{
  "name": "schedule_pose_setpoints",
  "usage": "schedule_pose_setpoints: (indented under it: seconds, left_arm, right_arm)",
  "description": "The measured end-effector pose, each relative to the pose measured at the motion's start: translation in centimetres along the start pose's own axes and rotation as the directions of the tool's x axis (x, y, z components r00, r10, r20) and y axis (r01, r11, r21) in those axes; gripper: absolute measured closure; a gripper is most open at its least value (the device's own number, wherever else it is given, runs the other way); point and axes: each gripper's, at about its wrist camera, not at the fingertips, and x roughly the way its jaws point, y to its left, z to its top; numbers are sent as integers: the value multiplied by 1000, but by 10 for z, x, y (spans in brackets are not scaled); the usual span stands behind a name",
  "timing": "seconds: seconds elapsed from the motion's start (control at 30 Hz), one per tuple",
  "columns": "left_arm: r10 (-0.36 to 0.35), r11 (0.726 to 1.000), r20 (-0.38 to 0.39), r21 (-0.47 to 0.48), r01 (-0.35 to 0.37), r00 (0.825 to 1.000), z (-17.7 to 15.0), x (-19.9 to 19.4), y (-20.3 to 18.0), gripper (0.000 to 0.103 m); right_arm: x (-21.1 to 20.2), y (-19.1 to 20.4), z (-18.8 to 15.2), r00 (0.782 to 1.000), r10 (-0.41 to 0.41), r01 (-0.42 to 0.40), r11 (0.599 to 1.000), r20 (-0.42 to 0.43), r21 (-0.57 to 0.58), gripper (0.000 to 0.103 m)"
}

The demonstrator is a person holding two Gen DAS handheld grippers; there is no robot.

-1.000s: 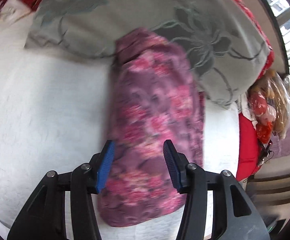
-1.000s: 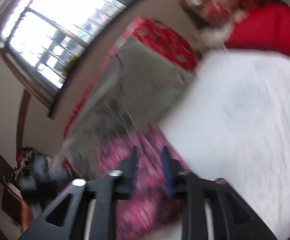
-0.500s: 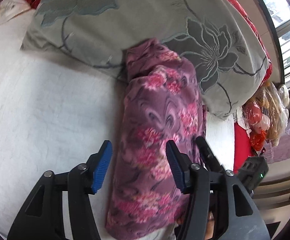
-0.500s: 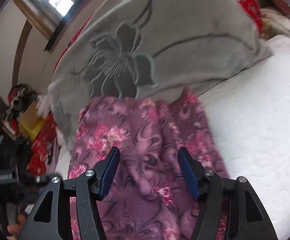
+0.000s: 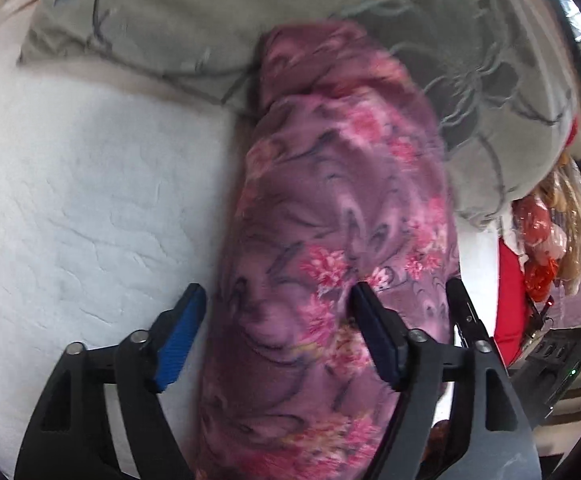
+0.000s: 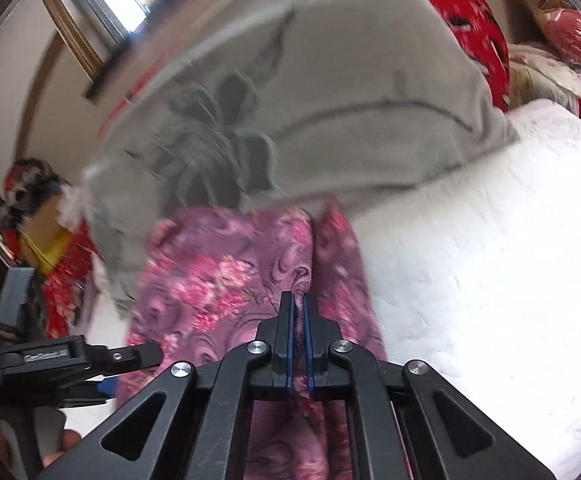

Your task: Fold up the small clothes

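Quilted white bedspread [image 5: 70, 200] bears fleecy floral garment [image 5: 330, 240] (pinched by right gripper [image 6: 298, 312]); left gripper [image 5: 278, 316] jaws opening.

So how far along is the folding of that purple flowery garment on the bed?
Done: the floral garment already lies as a long narrow strip on the white bedspread, its far end against the grey pillow. In hand: the right gripper is shut on a ridge of it; the left gripper straddles it, jaws opening. Left: probably folding it shorter.
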Motion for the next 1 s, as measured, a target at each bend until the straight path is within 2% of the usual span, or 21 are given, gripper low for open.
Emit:
schedule_pose_setpoints:
  seconds: [0.1, 0.13, 0.17, 0.2, 0.23, 0.3, 0.33, 0.37, 0.5, 0.53, 0.57, 0.67, 0.73, 0.83, 0.87, 0.9, 0.93, 1.0]
  left_arm:
    - [7, 1000, 7, 20, -7, 1000, -1, -6, -2, 26]
    - [16, 999, 15, 29, -16, 1000, -1, -13, -3, 26]
    - [11, 999, 36, 34, -12, 999, -1, -20, -4, 26]
    - [5, 999, 55, 38, -8, 998, -2, -25, -7, 26]
    - [3, 999, 84, 39, -6, 996, 0, -33, -7, 26]
    - [9, 1000, 113, 28, -13, 994, 5, -41, -5, 26]
    - [9, 1000, 108, 22, -11, 994, 9, -40, -4, 26]
    - [9, 1000, 99, 12, -10, 995, 14, -38, -2, 26]
    - [34, 999, 86, -5, -33, 996, 23, -30, 4, 26]
    - [42, 999, 80, -5, -41, 996, 26, -27, 6, 26]
    - [45, 999, 73, -7, -44, 996, 28, -22, 4, 26]
    - [26, 1000, 68, -18, -25, 997, 33, -12, -2, 26]
    - [48, 999, 48, -9, -47, 998, 35, 0, -7, 25]
    - [86, 996, 29, 10, -86, 996, 38, 9, -11, 24]
    - [85, 996, 27, 13, -85, 996, 38, 5, -12, 24]
    - [78, 997, 31, 16, -78, 996, 36, -2, -12, 24]
    - [76, 997, 45, 21, -77, 996, 33, -10, -10, 24]
    - [81, 996, 69, 33, -84, 994, 22, -25, -9, 24]
  right_arm:
    - [7, -8, -3, 999, 1, 0, 999, -42, 33, 99]
    - [6, -11, -3, 999, 23, -21, 999, -41, 48, 98]
    - [3, -14, -1, 998, 60, -58, 996, -32, 72, 92]
    - [-1, -18, 1, 997, 79, -76, 993, -18, 94, 92]
    - [-8, -24, 3, 992, 128, -130, 982, 21, 138, 89]
    - [-11, -35, 5, 982, 181, -186, 965, 46, 186, 74]
    - [-8, -39, 6, 982, 184, -189, 961, 46, 203, 63]
    - [-5, -39, 5, 984, 177, -181, 962, 38, 206, 62]
    - [16, -34, 0, 977, 208, -196, 961, -43, 196, 62]
    - [17, -29, 0, 978, 203, -193, 967, -45, 168, 75]
    - [14, -23, 1, 981, 189, -183, 974, -33, 133, 97]
    - [-9, -5, 8, 985, 163, -165, 986, 55, 35, 99]
    - [-18, -3, 11, 989, 120, -122, 992, 86, 15, 99]
    - [4, -16, 3, 1000, 24, -23, 999, -11, 38, 99]
    - [14, -22, -1, 997, 37, -33, 997, -61, 69, 98]
    - [12, -26, 0, 996, 65, -59, 994, -59, 97, 97]
    - [6, -28, 3, 996, 77, -72, 992, -42, 108, 91]
    - [-12, -27, 9, 995, 100, -98, 991, -13, 87, 91]
